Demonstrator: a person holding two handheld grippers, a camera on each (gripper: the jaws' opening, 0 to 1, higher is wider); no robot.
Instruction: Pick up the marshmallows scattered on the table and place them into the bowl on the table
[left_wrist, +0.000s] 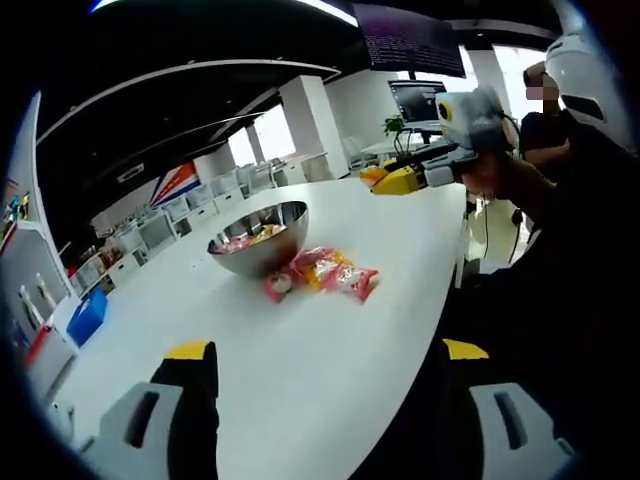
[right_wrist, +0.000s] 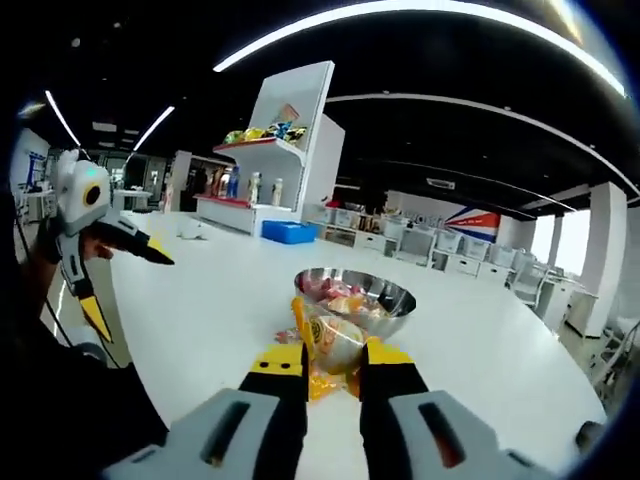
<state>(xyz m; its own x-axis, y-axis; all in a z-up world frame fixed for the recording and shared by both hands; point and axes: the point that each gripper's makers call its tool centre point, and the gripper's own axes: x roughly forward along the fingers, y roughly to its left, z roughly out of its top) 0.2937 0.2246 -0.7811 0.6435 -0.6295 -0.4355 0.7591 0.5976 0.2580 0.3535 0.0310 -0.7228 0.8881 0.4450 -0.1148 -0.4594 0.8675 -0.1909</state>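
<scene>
A steel bowl (left_wrist: 262, 238) with pink and yellow packets inside stands on the white table (left_wrist: 300, 360). Several wrapped marshmallow packets (left_wrist: 325, 272) lie beside it on the near side. My left gripper (left_wrist: 328, 352) is open wide, low over the table and short of the packets. My right gripper (right_wrist: 333, 358) is shut on a yellow marshmallow packet (right_wrist: 335, 340), held just in front of the bowl (right_wrist: 398, 297). From the left gripper view, the right gripper (left_wrist: 398, 181) hangs above the table's far side. The left gripper (right_wrist: 125, 285) appears at the left of the right gripper view, jaws spread.
A white shelf (right_wrist: 272, 150) with bottles and a blue bin (right_wrist: 290, 232) stand beyond the table. A person (left_wrist: 545, 125) and a monitor (left_wrist: 415, 100) are past the table's far edge. A sleeve (left_wrist: 560, 270) covers the right side.
</scene>
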